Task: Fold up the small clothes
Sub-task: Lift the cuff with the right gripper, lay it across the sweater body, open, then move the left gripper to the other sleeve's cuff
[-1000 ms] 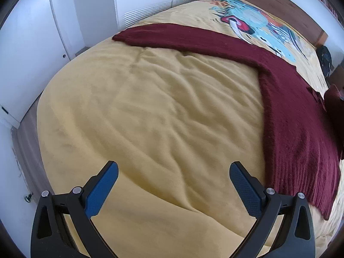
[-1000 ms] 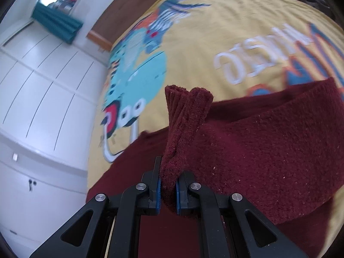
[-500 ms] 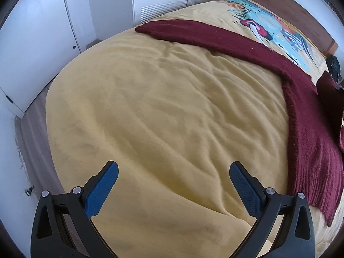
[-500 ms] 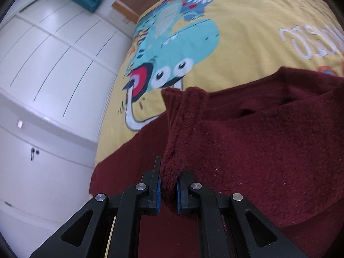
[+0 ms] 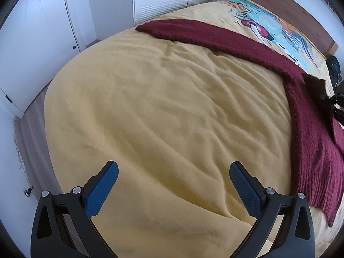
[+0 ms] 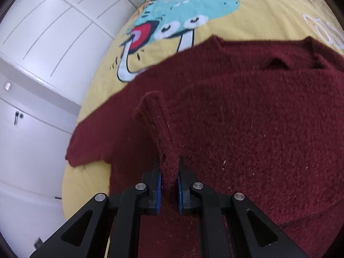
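A: Start at the left. What do you see there?

B: White wardrobe doors stand at the far left, with a strip of wooden floor below them. Then comes the yellow bedspread, rumpled into soft creases and filling most of the left wrist view.

A: And the left gripper?

B: It hangs over the bare yellow cloth with its jaws spread wide. The blue pads face each other with nothing between them, and I cannot tell whether the tips touch the bedspread.

A: Where is the garment?

B: The maroon sweater lies flat on the bedspread to the right of the left gripper, well apart from it. One sleeve stretches out toward the wardrobe side, and the ribbed hem lies near the right edge of that view. Beyond the sleeve the cover carries a bright cartoon print, and a wooden headboard stands behind it.

A: Move on to the right wrist view.

B: White cabinet doors again fill the left side. The cartoon figure with its red mouth sits at the top, and the sweater body spreads across the middle and right, its neckline toward the top right.

A: The right gripper?

B: Its jaws are closed down tight on a ribbed cuff, which stands up from the pads as a narrow ridge above the sweater's body. A sleeve end lies flat at the left, on the yellow cover.
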